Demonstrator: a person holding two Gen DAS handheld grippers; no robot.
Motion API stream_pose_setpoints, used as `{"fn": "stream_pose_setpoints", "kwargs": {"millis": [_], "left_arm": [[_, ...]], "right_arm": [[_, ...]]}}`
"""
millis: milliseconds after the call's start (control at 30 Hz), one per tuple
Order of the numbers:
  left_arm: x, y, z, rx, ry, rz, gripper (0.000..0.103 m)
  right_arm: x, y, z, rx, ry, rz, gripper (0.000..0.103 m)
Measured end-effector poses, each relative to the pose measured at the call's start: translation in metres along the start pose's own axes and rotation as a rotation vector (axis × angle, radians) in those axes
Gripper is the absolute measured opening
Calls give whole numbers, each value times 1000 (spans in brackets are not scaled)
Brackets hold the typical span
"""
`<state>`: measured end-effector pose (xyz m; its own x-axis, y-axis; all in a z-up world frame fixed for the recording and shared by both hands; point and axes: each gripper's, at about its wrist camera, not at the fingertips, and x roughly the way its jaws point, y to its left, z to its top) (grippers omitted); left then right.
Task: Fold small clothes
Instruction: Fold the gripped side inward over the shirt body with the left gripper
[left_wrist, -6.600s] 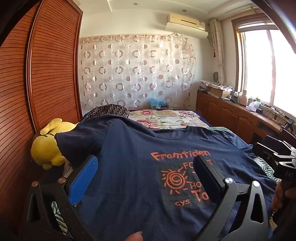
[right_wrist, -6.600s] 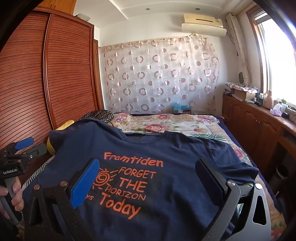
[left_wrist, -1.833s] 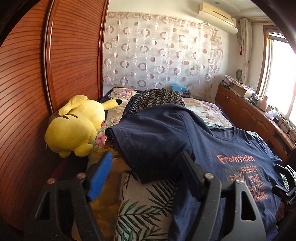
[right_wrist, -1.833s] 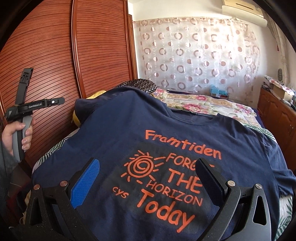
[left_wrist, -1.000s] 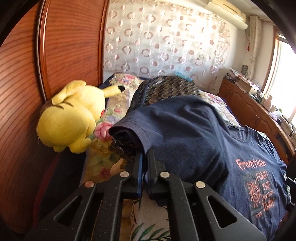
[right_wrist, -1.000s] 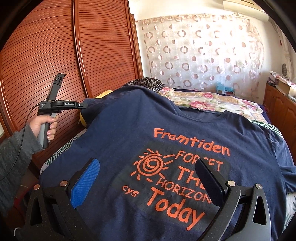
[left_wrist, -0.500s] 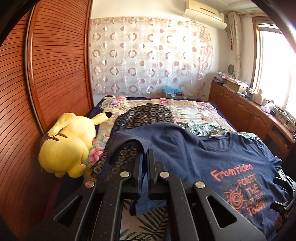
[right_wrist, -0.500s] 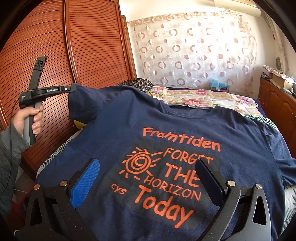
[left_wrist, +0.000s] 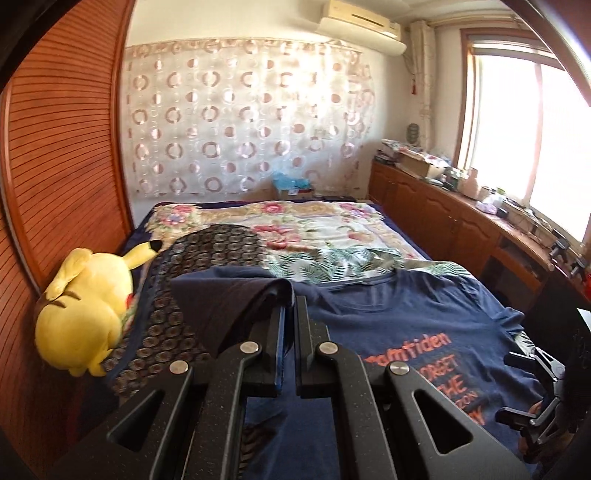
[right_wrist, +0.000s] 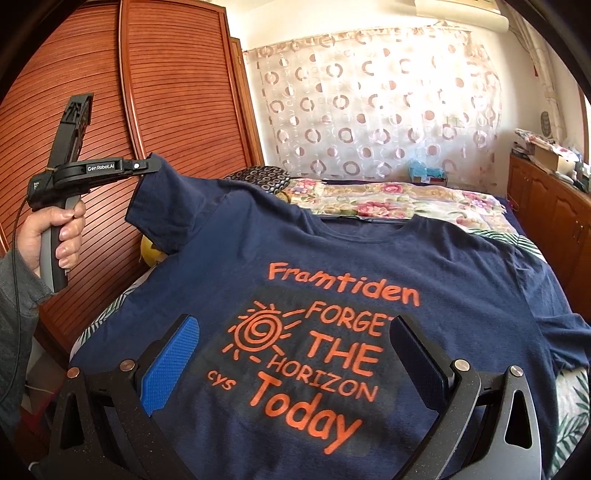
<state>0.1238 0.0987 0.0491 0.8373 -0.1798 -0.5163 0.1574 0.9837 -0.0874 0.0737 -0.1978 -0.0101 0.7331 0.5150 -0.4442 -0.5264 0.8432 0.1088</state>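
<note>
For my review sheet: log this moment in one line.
left gripper: shut on T-shirt sleeve, lifted | right gripper: open, empty

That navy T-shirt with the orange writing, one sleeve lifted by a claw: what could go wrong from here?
Three risks, as I judge them:
1. The left claw pinches only the sleeve edge; the cloth could slip out mid-fold.
2. The right claw hangs open over the T-shirt, pinning nothing, so the body might drag sideways.
3. The yellow plush toy lies close under the lifted sleeve and could snag it.

hidden: plush toy (right_wrist: 151, 254) mostly behind T-shirt sleeve (right_wrist: 162, 206) | counter clutter (left_wrist: 461, 177) unreadable
</note>
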Motion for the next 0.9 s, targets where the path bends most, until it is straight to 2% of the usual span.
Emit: {"fn": "stream_pose_setpoints", "kwargs": {"millis": [133, 233, 367, 533, 633, 667, 733, 800, 900], "left_arm": [[17, -31, -4, 34, 56, -65, 4], [26, -47, -10, 62, 96, -64, 7], [20, -48, -14, 52, 89, -85, 9], [-2, -38, -18, 60, 47, -69, 36], [-12, -31, -19, 61, 19, -54, 44], [-16, -27, -19, 58, 13, -51, 47], [-18, -22, -20, 48, 5, -41, 67], [-20, -14, -21, 32, -6, -44, 76], [-21, -3, -24, 10, -8, -37, 79]], "right_arm": [[-4, -2, -3, 13, -5, -11, 103], [-5, -4, -5, 28, -3, -17, 103], [-4, -3, -5, 35, 1, -29, 103], [2, 2, 2, 24, 9, -43, 102], [6, 5, 7, -9, 22, -36, 98], [8, 6, 9, -24, 26, -32, 95], [14, 8, 17, -47, 32, -19, 90], [23, 12, 26, -81, 45, 0, 81], [38, 21, 40, -137, 58, 30, 71]]}}
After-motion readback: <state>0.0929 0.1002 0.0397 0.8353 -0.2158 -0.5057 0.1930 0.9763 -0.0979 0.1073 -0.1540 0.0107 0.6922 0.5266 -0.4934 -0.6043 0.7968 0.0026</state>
